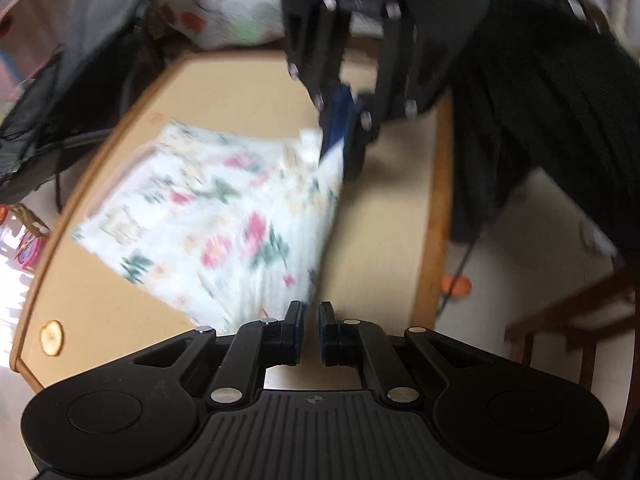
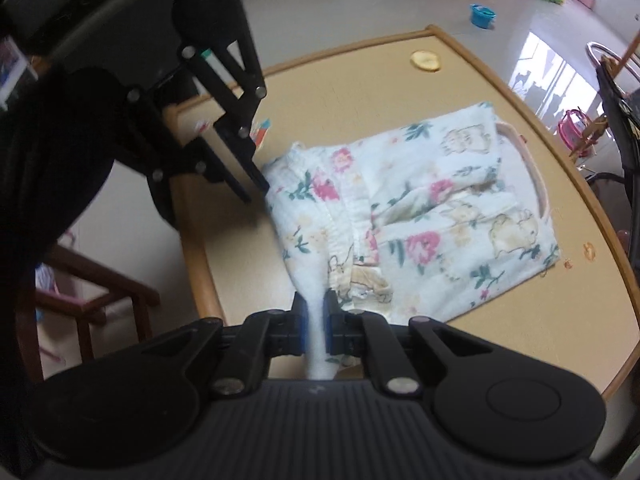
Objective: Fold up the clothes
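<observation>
- Your right gripper (image 2: 315, 320) is clamped on a bunched white fold of the floral garment (image 2: 420, 216); in the right wrist view the cloth runs straight up between the blue pads.
- Your left gripper (image 1: 311, 332) has its jaws nearly together. In its own view the cloth edge sits just at the fingertips, blurred; the right wrist view shows its tips (image 2: 258, 182) meeting the garment's near-left corner — it pinches that corner.
- The garment is a white piece with pink flowers, green leaves and pale yellow animal prints. It lies partly folded on the tan table (image 2: 360, 92), its far part flat and its near edge lifted off the surface at both held corners.
- A pink trimmed edge (image 2: 532, 176) curves along the garment's far right side.
- From the left wrist view, your right gripper (image 1: 340, 136) hangs over the table's far side, its blue pads closed on the cloth's upper corner.
- A round pale chip (image 2: 426, 60) sits on the table beyond the garment, well apart from it.
- A wooden chair (image 2: 92, 300) stands beside the table — on the floor to the left in the right wrist view.
</observation>
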Tool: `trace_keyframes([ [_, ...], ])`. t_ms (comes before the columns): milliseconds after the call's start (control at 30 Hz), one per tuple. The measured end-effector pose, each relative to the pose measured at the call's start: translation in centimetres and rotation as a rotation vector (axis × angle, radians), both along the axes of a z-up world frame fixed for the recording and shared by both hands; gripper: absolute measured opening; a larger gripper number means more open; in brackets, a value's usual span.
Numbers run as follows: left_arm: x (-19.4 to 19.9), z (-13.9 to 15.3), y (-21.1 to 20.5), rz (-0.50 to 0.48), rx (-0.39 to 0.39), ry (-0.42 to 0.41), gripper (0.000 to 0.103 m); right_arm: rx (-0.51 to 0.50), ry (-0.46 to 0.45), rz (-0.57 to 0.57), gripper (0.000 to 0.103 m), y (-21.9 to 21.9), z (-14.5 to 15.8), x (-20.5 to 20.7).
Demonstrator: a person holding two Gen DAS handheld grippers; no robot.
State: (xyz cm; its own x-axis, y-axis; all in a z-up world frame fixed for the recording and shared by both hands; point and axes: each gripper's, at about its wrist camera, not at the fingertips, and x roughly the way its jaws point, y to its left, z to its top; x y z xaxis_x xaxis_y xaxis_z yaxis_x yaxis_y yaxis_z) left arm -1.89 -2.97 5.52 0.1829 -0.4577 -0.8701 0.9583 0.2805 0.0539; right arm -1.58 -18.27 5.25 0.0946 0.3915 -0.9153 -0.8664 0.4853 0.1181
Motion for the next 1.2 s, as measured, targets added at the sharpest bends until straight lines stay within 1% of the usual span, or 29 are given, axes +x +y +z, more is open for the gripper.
trace_keyframes([
  [100,0.9,1.2,0.4,0.019,-0.035,-0.025,0.013,0.019,0.027,-0.035,0.008,-0.3,0.3,1.8],
  [133,1.2,1.5,0.4,0.022,-0.036,-0.039,0.016,0.027,0.041,-0.048,0.008,-0.5,0.3,2.4],
  [200,1.6,1.9,0.6,0.027,-0.03,-0.061,0.018,0.044,0.076,-0.082,0.008,-0.9,0.0,3.7],
  [367,2.4,2.8,0.9,0.068,-0.038,-0.09,0.018,0.1,0.166,-0.175,0.008,-2.1,-0.9,6.7],
  [533,1.6,3.8,0.6,0.088,-0.052,-0.1,0.019,0.119,0.189,-0.229,0.008,-3.1,-1.2,8.8],
  [667,0.9,4.5,0.6,0.086,-0.08,-0.099,0.019,0.131,0.18,-0.256,0.008,-3.5,-1.1,10.0],
  [800,1.3,3.8,-0.1,0.106,-0.061,-0.131,0.019,0.124,0.159,-0.274,0.008,-3.6,-1.2,11.0],
  [900,2.2,3.1,-0.7,0.149,-0.056,-0.16,0.019,0.108,0.138,-0.282,0.008,-3.6,-1.3,11.6],
  [1067,4.1,1.2,-1.8,0.257,-0.002,-0.232,0.019,0.07,0.096,-0.285,0.009,-3.4,-1.9,11.8],
  [1133,5.0,0.5,-2.0,0.298,0.008,-0.221,0.019,0.057,0.064,-0.276,0.01,-3.3,-2.0,11.6],
  [1200,5.7,-0.3,-2.4,0.312,0.025,-0.201,0.019,0.052,0.05,-0.262,0.012,-3.2,-2.2,11.3],
])
